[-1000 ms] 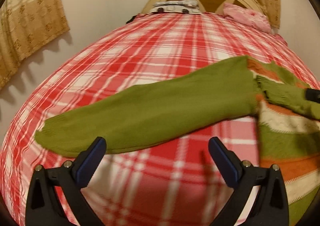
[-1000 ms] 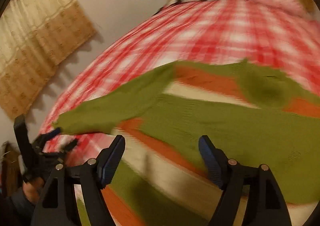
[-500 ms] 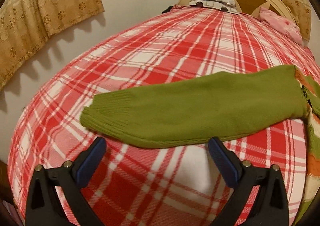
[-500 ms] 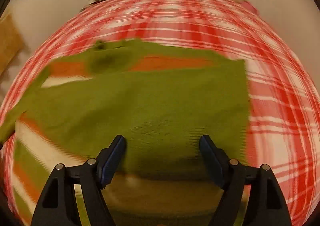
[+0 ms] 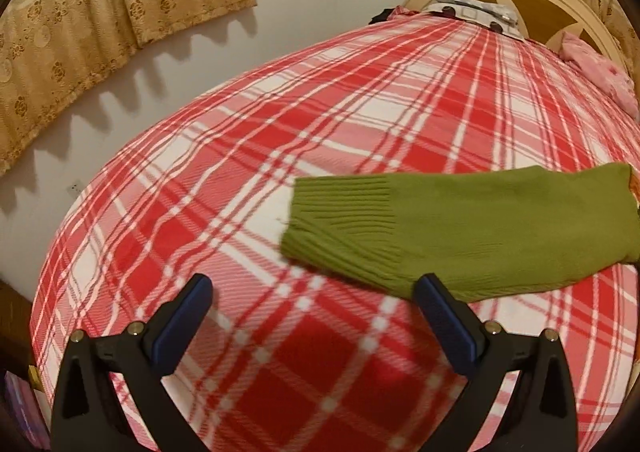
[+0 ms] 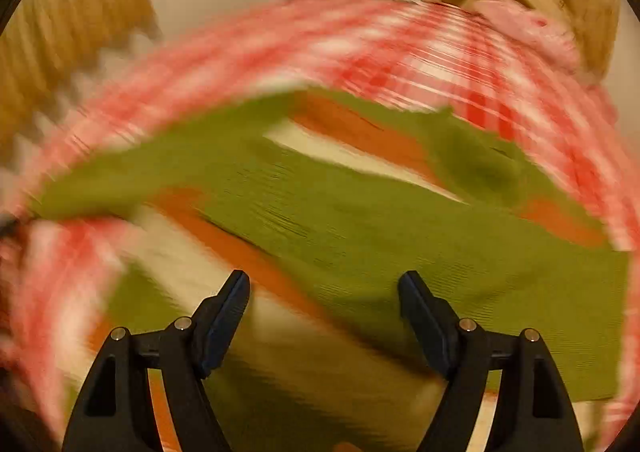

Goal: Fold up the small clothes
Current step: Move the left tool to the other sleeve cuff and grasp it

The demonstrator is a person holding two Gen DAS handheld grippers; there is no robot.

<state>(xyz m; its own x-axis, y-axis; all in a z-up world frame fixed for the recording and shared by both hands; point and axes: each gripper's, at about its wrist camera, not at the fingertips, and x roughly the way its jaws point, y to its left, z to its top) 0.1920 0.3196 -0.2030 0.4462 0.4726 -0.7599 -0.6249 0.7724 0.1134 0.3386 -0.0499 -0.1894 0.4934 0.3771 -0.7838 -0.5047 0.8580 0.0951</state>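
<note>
Both my tongs stand apart and empty. My left gripper (image 5: 312, 316) sits left of the sleeve cuff (image 5: 344, 220); I may pinch the plaid bedsheet (image 5: 280, 124) instead. My right gripper (image 6: 324, 316) hangs over the sweater (image 6: 360, 236).

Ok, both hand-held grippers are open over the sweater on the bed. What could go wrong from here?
1. The left hand-held gripper sits beside the green sleeve, with only plaid bedcover between its jaws; closing now might pinch the bedcover.
2. The right wrist view is blurred, so the right hand-held gripper could grab the striped sweater off-edge and bunch the fold.
</note>
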